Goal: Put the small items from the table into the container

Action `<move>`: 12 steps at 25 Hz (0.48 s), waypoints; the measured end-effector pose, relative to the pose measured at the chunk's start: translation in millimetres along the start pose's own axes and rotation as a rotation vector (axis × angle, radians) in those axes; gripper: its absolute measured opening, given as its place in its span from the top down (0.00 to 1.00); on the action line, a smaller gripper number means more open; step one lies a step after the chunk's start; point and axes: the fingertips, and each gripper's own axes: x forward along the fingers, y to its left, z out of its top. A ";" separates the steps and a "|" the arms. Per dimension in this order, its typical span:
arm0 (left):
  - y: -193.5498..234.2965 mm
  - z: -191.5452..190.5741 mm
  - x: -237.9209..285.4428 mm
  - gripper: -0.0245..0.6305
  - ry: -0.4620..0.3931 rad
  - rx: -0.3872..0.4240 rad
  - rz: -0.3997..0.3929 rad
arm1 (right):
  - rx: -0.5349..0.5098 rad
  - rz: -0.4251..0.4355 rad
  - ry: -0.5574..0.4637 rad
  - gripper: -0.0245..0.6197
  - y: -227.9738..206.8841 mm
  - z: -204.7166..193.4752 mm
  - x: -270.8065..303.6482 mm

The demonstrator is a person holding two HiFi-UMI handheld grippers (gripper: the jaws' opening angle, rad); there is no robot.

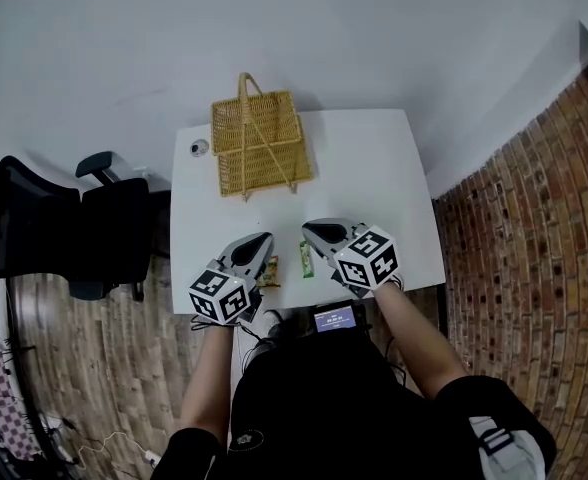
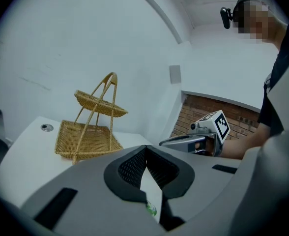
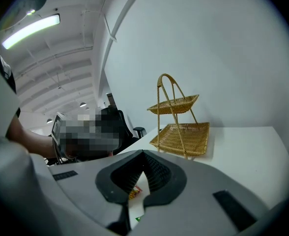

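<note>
White table (image 1: 374, 168) by a white wall, with a wicker basket (image 1: 259, 148) at its far edge. At the near edge, the left gripper (image 1: 262, 239) and right gripper (image 1: 310, 230) hover, both closed and empty. A green packet (image 1: 306, 259) and a yellow packet (image 1: 270, 271) lie between them.

Head view: we look steeply down on the table (image 1: 374, 168) from high above.
Left gripper view: we face the basket (image 2: 88, 137), low across the table.
Right gripper view: the same, from the right.
Shared: we always see the basket.

white wall (image 1: 274, 28) | brick wall (image 1: 534, 228) | wood floor (image 1: 94, 368) | black office chair (image 1: 34, 228)
</note>
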 end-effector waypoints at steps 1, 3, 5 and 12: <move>1.4 1.6 0.0 0.95 -0.002 0.000 -0.005 | -0.003 -0.005 -0.001 0.95 -0.1 1.9 1.1; 4.0 3.5 -0.6 0.95 -0.002 0.000 -0.014 | -0.007 -0.011 0.000 0.95 0.6 4.6 3.6; 6.7 4.9 -1.2 0.95 -0.003 0.000 -0.019 | -0.010 -0.016 0.003 0.95 1.0 5.8 5.8; 8.8 4.8 -0.5 0.95 -0.006 -0.004 -0.028 | -0.008 -0.036 0.000 0.95 -2.5 7.4 6.3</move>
